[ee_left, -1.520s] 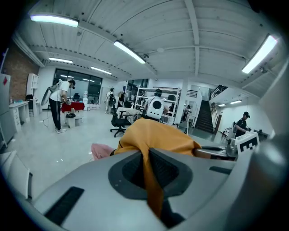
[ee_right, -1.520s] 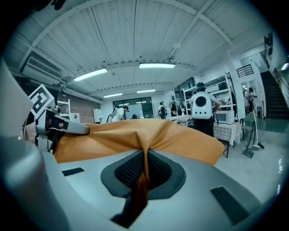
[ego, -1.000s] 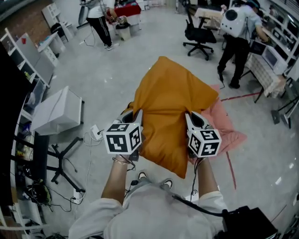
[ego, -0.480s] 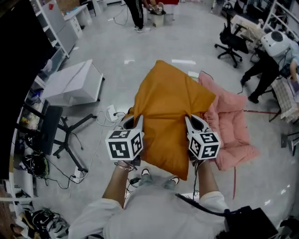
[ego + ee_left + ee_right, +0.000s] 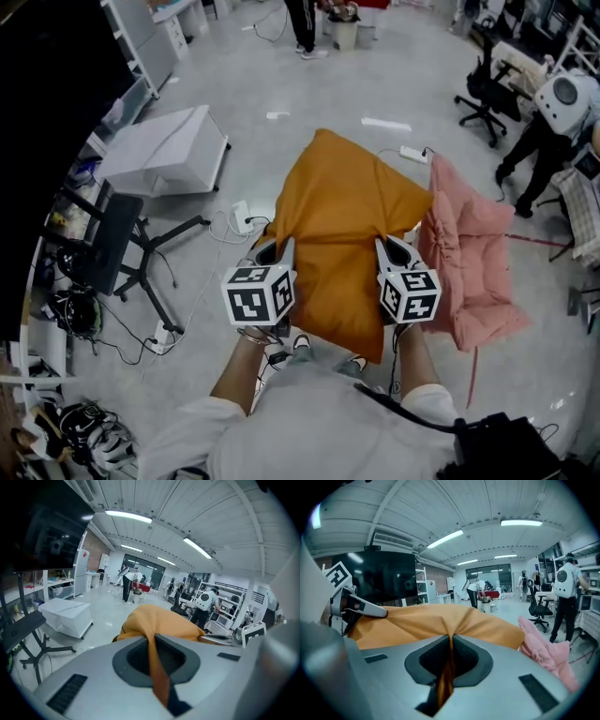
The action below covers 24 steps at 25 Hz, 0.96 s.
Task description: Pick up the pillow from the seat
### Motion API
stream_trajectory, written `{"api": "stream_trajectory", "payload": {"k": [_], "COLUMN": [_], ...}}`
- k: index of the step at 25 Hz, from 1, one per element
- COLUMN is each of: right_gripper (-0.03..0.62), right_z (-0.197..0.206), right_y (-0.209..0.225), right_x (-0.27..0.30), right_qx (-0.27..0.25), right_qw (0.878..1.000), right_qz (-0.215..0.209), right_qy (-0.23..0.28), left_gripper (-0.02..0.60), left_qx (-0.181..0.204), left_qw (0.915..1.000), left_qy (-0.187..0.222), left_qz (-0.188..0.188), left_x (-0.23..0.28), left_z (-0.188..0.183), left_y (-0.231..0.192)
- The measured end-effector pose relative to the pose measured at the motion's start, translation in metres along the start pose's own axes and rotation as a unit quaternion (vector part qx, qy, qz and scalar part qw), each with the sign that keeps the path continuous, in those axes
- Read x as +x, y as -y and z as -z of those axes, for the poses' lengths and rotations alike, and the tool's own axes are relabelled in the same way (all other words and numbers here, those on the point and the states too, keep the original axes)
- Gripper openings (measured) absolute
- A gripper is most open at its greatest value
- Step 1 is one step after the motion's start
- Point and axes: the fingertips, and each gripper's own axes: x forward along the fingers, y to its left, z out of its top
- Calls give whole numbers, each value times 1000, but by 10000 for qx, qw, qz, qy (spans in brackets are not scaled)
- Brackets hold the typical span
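An orange pillow (image 5: 342,234) hangs in the air in front of me, held flat between both grippers. My left gripper (image 5: 278,251) is shut on the pillow's left edge; in the left gripper view the orange cloth (image 5: 154,663) is pinched between the jaws. My right gripper (image 5: 386,249) is shut on the right edge, and the cloth (image 5: 449,660) runs down between its jaws. A pink seat (image 5: 473,267) with soft padding stands just to the right of the pillow, below it.
A white box (image 5: 159,155) sits on the floor at the left, beside a black stand (image 5: 127,253) with cables. A power strip (image 5: 412,155) lies beyond the pillow. An office chair (image 5: 489,94) and a person (image 5: 553,122) are at the far right.
The view has swung: the pillow stays held in both grippers while the pink seat has shifted further right and the white box has come closer in at the left.
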Motion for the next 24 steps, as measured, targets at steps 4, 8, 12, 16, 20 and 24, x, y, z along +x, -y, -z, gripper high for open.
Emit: {"api": "stream_trajectory", "payload": {"k": [4, 8, 12, 16, 20, 24], "right_gripper": [35, 35, 35, 35, 35, 34], "right_z": [-1, 0, -2, -2, -2, -3], "right_y": [-11, -17, -18, -19, -17, -15], "right_x": [6, 9, 9, 10, 11, 10], "right_qx": [-80, -142, -174, -192, -178, -160], "right_qw": [9999, 9998, 9997, 9996, 9996, 9996], "right_qz": [-44, -87, -148, -190, -217, -230], "right_qy": [-54, -57, -43, -52, -73, -83], "left_gripper": [17, 17, 17, 17, 17, 17], "left_qx": [-111, -175, -209, -240, -249, -240], "left_qw": [9999, 9998, 9996, 9995, 9994, 9994], "left_qy": [30, 95, 124, 127, 103, 94], "left_qz": [-55, -93, -150, -190, -230, -248], "left_x": [-6, -11, -14, -15, -15, -16], "left_z": [1, 4, 4, 4, 4, 2], "left_y": [-12, -17, -17, -17, -16, -13]}}
